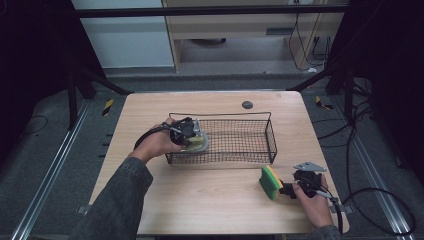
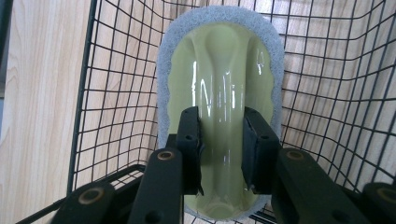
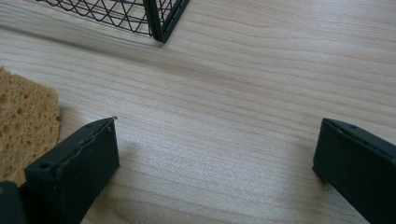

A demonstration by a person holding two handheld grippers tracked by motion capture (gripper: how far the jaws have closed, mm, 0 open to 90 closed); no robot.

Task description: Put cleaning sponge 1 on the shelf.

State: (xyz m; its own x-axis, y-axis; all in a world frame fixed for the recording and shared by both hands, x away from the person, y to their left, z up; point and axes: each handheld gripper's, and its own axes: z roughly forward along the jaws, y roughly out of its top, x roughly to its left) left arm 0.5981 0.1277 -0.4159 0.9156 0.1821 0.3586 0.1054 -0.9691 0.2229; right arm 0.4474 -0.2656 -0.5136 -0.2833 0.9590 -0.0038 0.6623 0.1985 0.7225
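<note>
A scrub pad with a glossy pale-green handle and a grey-white fleece rim (image 2: pixel 219 60) hangs inside the left end of a black wire basket (image 1: pixel 272 137). My left gripper (image 2: pixel 222 135) is shut on the ridge of its handle, seen from above as the left gripper (image 1: pixel 187 134) over the scrub pad (image 1: pixel 199 145). A yellow and green sponge (image 1: pixel 270 182) stands on edge on the table in front of the basket's right end. My right gripper (image 1: pixel 286 189) lies just right of it, open. In the right gripper view the sponge (image 3: pixel 23 126) sits outside the left jaw, with bare wood between the gripper (image 3: pixel 217 140) jaws.
The wooden table (image 1: pixel 215 200) has a small dark round cap (image 1: pixel 247 104) near its far edge. The basket's near corner (image 3: pixel 159 18) lies ahead of the right gripper. Dark frame posts and floor cables (image 1: pixel 370 195) surround the table.
</note>
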